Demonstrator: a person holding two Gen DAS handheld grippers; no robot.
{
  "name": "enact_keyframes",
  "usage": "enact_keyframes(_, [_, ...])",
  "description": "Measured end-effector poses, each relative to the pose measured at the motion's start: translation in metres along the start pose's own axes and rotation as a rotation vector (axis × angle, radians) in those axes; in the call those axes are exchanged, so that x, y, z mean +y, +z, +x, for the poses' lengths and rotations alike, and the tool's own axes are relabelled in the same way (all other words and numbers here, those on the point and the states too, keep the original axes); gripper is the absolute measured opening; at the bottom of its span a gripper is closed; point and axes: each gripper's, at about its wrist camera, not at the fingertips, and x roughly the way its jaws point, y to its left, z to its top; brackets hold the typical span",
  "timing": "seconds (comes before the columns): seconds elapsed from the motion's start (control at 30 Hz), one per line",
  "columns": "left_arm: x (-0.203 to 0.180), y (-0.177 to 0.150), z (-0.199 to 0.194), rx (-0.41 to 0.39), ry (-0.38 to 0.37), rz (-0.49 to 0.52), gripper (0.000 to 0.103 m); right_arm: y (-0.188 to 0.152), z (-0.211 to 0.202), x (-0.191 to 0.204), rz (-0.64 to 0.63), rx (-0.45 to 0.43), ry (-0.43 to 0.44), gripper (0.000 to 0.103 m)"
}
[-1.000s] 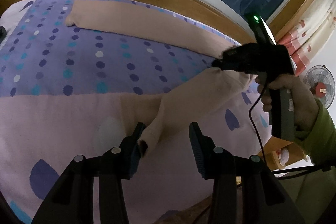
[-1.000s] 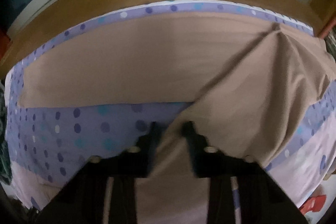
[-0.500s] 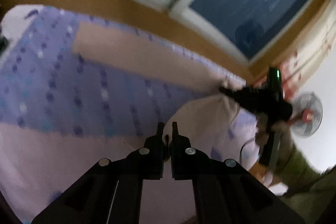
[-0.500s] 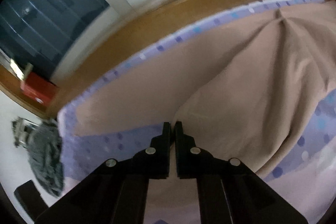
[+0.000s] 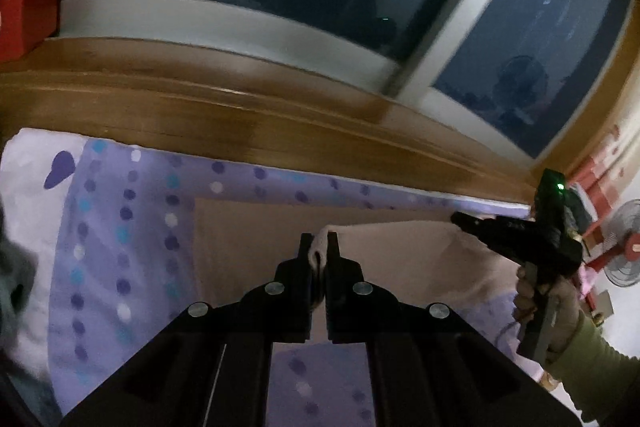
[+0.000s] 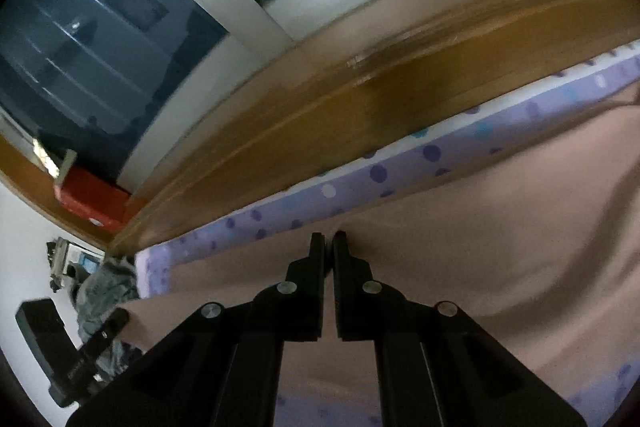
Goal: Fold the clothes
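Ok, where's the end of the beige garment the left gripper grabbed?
In the left wrist view, centre: pinched in the left gripper, over the beige garment on the dotted bedsheet.

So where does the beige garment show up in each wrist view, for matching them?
Left wrist: the beige garment lies centre to right on the dotted purple bedsheet, an edge pinched in the left gripper.
Right wrist: it fills the lower right, an edge pinched in the right gripper.
Shared landmark: the wooden ledge under the window.
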Motion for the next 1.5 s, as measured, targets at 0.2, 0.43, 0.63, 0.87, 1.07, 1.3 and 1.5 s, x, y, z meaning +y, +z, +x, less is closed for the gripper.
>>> enact_keyframes(0.2, [0.026,0.011,0.046,0.072,0.069,-0.019,0.004,0.002,0.031,-0.008,-0.010,0.037,-0.027,0.003])
enact_keyframes(0.43, [0.045,0.010,0.076,0.144,0.118,-0.061,0.010,0.001,0.032,0.002,-0.087,0.052,-0.055,0.013])
enact_keyframes(0.63, [0.050,0.013,0.054,0.120,0.208,-0.095,0.020,-0.006,-0.002,0.027,-0.208,-0.010,-0.068,0.051])
enact_keyframes(0.87, [0.044,-0.005,0.002,0.083,0.256,-0.105,0.022,-0.049,-0.011,0.055,-0.296,0.090,0.077,0.051])
enact_keyframes(1.07, [0.037,-0.033,-0.013,0.137,0.181,-0.080,0.025,-0.094,0.002,0.095,-0.311,0.171,0.101,0.051])
enact_keyframes(1.3, [0.047,-0.054,-0.013,0.268,0.107,0.139,0.025,-0.131,0.016,0.147,-0.232,0.169,0.039,0.051])
enact_keyframes(1.5, [0.063,-0.052,-0.027,0.289,0.060,0.303,0.026,-0.151,0.013,0.182,-0.166,0.192,-0.036,0.051])
